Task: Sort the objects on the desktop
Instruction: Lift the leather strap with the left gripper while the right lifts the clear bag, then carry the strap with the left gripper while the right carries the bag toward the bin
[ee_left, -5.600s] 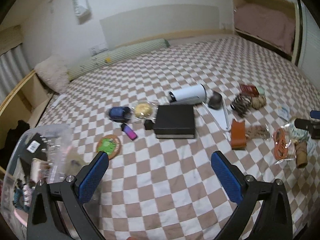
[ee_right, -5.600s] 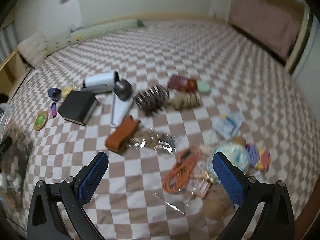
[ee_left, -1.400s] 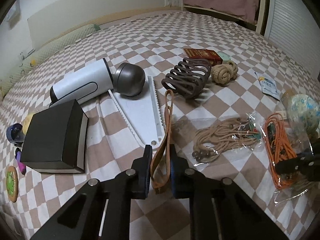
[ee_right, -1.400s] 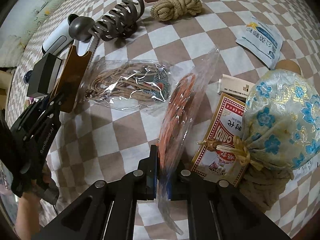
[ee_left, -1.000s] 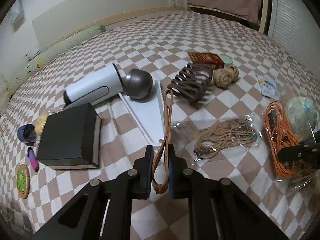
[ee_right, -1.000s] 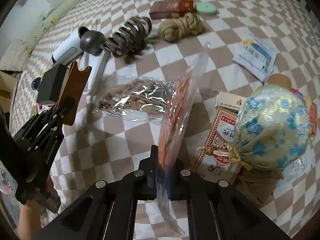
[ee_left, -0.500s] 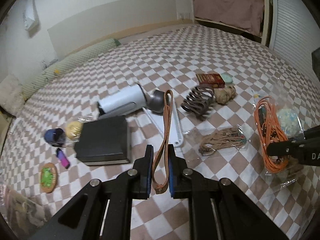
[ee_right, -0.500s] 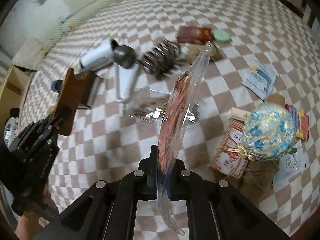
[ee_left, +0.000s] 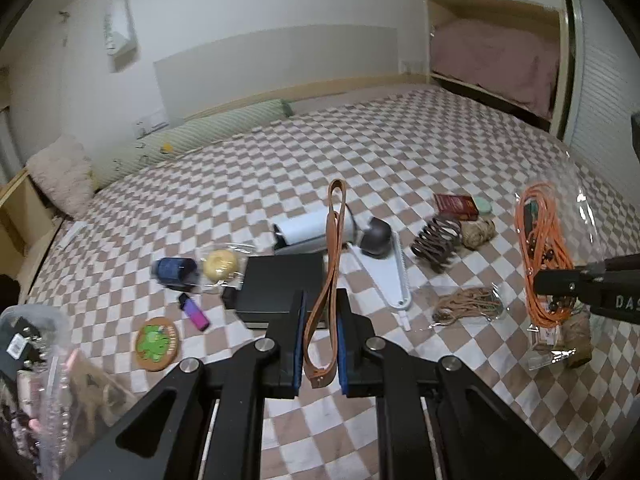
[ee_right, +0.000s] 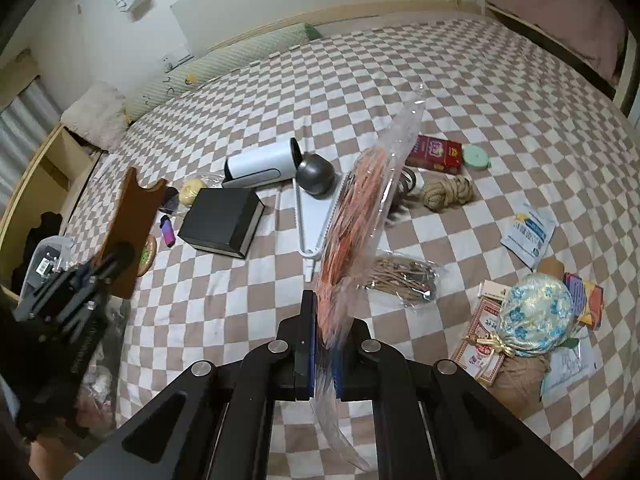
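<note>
The left claw is clamped on a brown leather strap, which stands up between its blue pads as a narrow loop lifted above the checkered bed. In the left wrist view, a black box lies on the bed behind the strap, with a white cylinder device beyond it and a white serrated tool to its right. Left of the box lie a purple lighter, a round green coaster, a blue cap and a bagged yellow item. A brown hair clip, a rope ball and a red box sit further right. A clear container of small items is at the lower left. The right claw's arm enters from the right edge, holding a bag of orange cord in the air.

In the right wrist view, the right claw is closed on that clear bag of orange cord, held edge-on and upright. A bag of tan cord lies on the bed just behind it. At the right sit a blue floral pouch, a card box and a white sachet. The left claw appears at the left, holding the strap.
</note>
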Motion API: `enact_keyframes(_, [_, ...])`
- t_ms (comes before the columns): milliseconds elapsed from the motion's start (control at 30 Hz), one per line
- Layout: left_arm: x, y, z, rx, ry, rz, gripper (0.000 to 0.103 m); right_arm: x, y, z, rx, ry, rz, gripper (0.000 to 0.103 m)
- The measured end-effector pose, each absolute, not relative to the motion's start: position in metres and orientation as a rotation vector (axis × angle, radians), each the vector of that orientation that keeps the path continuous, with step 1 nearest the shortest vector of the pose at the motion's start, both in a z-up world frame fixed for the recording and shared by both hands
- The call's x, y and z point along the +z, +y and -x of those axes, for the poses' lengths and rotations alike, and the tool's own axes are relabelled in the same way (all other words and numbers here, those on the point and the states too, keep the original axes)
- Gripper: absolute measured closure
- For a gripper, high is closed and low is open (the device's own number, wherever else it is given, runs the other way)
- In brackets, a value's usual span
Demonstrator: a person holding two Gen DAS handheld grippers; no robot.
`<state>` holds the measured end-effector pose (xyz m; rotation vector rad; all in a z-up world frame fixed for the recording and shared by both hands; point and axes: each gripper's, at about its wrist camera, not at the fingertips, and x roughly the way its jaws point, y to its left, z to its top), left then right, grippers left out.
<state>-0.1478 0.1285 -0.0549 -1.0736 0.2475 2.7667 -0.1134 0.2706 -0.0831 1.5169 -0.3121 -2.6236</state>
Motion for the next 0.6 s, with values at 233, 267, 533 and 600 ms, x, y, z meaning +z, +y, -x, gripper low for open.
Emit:
enact_keyframes(233, [-0.026,0.092,0.139,2.837,0.143,1.073,0.090,-0.064,0.246,0.109,-2.658,-0.237,-1.424,0.096])
enact_keyframes(267, [-0.023,0.088,0.137,2.846,0.125,1.075,0.090,-0.061,0.242,0.108,-2.663,-0.224,-1.409,0.096])
enact_keyframes(533, [0.002,0.046,0.127,2.893,-0.016,1.106,0.089,-0.036,0.215,0.104,-2.680,-0.173,-1.286,0.096])
enact_keyframes(600, [0.006,0.034,0.124,2.907,-0.057,1.113,0.089,-0.029,0.207,0.102,-2.687,-0.159,-1.247,0.096])
